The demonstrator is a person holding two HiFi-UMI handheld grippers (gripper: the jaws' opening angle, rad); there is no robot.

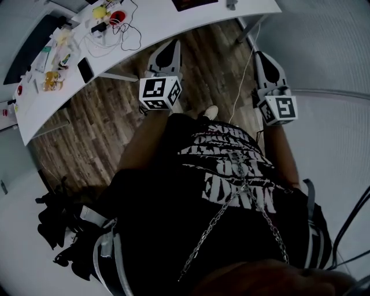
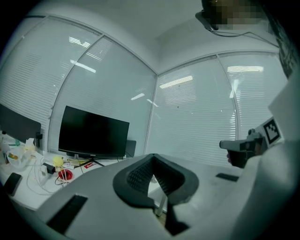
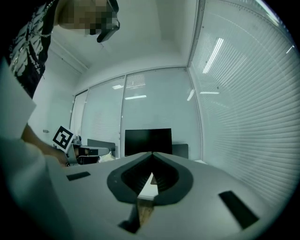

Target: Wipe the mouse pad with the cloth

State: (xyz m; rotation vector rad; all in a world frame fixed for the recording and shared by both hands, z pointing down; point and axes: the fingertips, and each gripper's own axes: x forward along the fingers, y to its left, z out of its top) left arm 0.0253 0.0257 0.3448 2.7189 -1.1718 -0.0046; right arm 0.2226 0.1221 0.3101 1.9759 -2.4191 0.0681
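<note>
One long white bench (image 1: 156,26) curves across the far side, above a wooden floor (image 1: 98,121). A black monitor (image 2: 93,132) stands at its left end. Both tongs are out over the floor near the bench edge. The left tongs (image 1: 171,46) have their jaws together on nothing, and the right tongs (image 1: 261,56) are likewise closed and empty. A dark flat pad (image 1: 194,4) — seemingly the mouse pad — lies on the far bench, well apart from both. Smaller still, at the left, are a black phone (image 1: 85,70) and a red round thing (image 1: 117,15).
</note>
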